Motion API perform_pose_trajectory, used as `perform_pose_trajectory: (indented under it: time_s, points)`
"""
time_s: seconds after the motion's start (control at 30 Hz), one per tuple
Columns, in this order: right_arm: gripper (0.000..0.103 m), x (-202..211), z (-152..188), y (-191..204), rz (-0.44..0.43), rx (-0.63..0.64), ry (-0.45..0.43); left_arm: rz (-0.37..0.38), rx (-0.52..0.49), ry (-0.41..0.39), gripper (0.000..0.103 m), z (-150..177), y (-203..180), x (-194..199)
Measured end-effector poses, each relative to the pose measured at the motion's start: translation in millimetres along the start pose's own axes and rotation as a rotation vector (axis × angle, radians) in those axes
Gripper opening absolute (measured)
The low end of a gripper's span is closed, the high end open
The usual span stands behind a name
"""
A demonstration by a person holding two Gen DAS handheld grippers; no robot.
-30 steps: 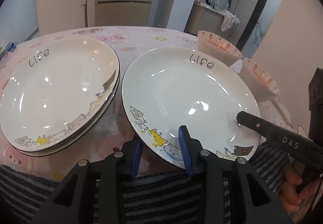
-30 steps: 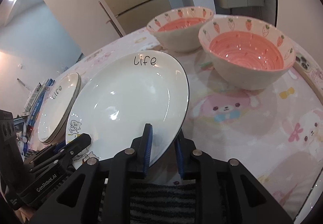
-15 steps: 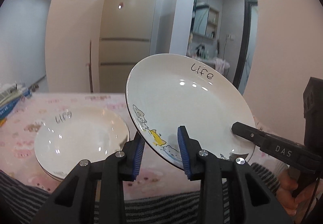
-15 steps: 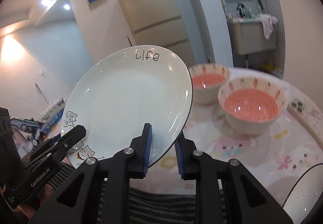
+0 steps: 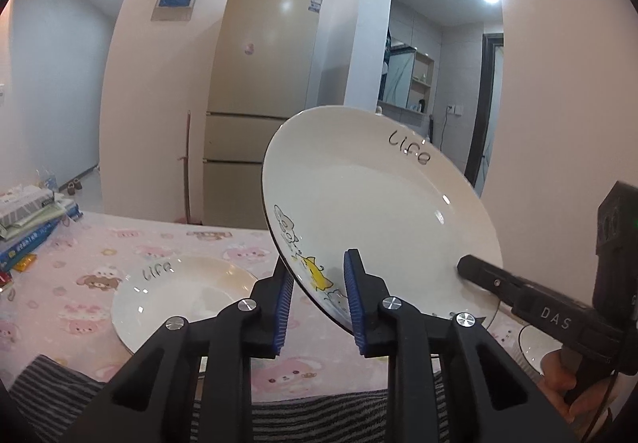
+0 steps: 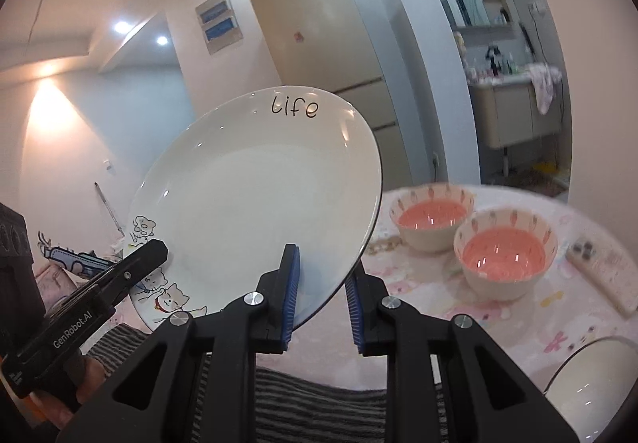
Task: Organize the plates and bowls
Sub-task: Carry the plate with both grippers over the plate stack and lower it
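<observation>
Biggest thing first: the table (image 5: 131, 243) w/ the pink cartoon cloth. Books piled at its left edge. A white "Life" plate stack (image 5: 183, 295) sits nr the front edge on the left side, and two pink carrot bowls (image 6: 504, 257) sit side by side toward the far right edge, rims abt touching. Another plate rim pokes in at the front right corner, can't tell more than that.

The task's thing rn is the lifted plate (image 5: 379, 219), up in the air clear of the table, tilted w/ its far rim higher, held from both sides. Left gripper (image 5: 319, 299) has the near-left rim between its blue pads and its jaws are closing, so that grip looks like it's being snugged up. Right gripper (image 6: 321, 295) is clamped on the near-right rim, pads on both faces.

IMO the step is carrying it over to the stack on the left. Tips: keep both hands moving together so the rim doesn't twist in the pads, level it out before lowering, line it up over the stack, set it down soft. Glazed ceramic = slippery, don't let go till it's seated.
</observation>
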State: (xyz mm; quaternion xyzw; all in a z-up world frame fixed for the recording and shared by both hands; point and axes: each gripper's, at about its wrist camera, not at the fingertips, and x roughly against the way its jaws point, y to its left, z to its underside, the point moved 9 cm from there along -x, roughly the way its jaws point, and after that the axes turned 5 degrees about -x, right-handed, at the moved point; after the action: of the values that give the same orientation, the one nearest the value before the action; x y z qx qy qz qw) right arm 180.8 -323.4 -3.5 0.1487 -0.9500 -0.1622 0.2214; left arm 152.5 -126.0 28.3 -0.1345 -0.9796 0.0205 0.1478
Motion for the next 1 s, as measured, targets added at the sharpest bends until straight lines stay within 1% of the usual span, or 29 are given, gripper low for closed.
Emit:
perform_pose_trajectory:
  time_s: [0.13,0.3,0.4,0.53,0.67,0.83,1.0]
  points:
    - [0.021,16.7,-24.6,33.7,-0.004,0.082,-0.058,-0.011,0.028,-0.065,0.027,-21.5,15.3,25.8]
    - [0.021,20.9,-43.7,79.9,-0.044,0.115,-0.098,-0.059,0.058,-0.148,0.027,-51.2,48.3,60.3]
    - [0.021,14.8,-50.0,103.2,-0.083,0.118,-0.099,-0.100,0.061,-0.159,0.027,-60.6,69.5,73.7]
    - [0.021,2.4,-50.5,128.9,-0.113,0.138,-0.098,-0.138,0.078,-0.158,0.027,-62.1,94.4,80.2]
    - [0.021,-14.0,-45.8,144.3,-0.130,0.150,-0.087,-0.168,0.097,-0.150,0.027,-54.8,114.6,77.7]
    - [0.021,-34.1,-31.5,151.2,-0.150,0.133,-0.048,-0.187,0.098,-0.135,0.027,-43.5,130.8,67.9]
    - [0.021,-54.7,-16.7,146.6,-0.162,0.087,0.006,-0.174,0.110,-0.116,0.027,-30.5,143.6,54.4]
